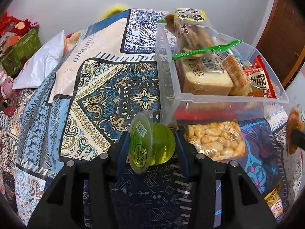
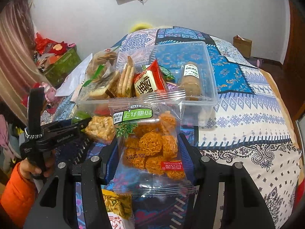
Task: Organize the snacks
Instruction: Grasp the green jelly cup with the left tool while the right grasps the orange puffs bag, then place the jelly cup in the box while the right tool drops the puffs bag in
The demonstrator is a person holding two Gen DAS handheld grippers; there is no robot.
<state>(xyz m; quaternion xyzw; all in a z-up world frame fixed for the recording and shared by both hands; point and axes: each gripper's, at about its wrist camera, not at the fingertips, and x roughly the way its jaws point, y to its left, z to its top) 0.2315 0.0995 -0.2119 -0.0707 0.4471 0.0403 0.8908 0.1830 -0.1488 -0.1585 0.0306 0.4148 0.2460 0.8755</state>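
Note:
A green jelly cup (image 1: 144, 145) lies on its side between the fingers of my left gripper (image 1: 151, 143), and both pads touch it. It is just left of a packet of puffed rice squares (image 1: 215, 141), in front of the clear plastic box (image 1: 228, 100). My right gripper (image 2: 148, 148) is shut on a clear bag of orange noodle balls (image 2: 152, 139), held up in front of the box (image 2: 211, 99). Bread, crackers, a red packet and a wrapped roll fill the box. In the right wrist view the left gripper (image 2: 83, 123) reaches in from the left beside the rice squares (image 2: 101, 127).
Everything lies on a bed with a patterned blue blanket (image 1: 106, 95). A yellow-green snack packet (image 2: 116, 204) lies under my right gripper. A hand in an orange sleeve (image 2: 17, 190) holds the left gripper. A white bag (image 1: 42, 64) and a green storage box (image 1: 21, 51) sit at the left. A brown paper bag (image 2: 242, 44) stands by the wall.

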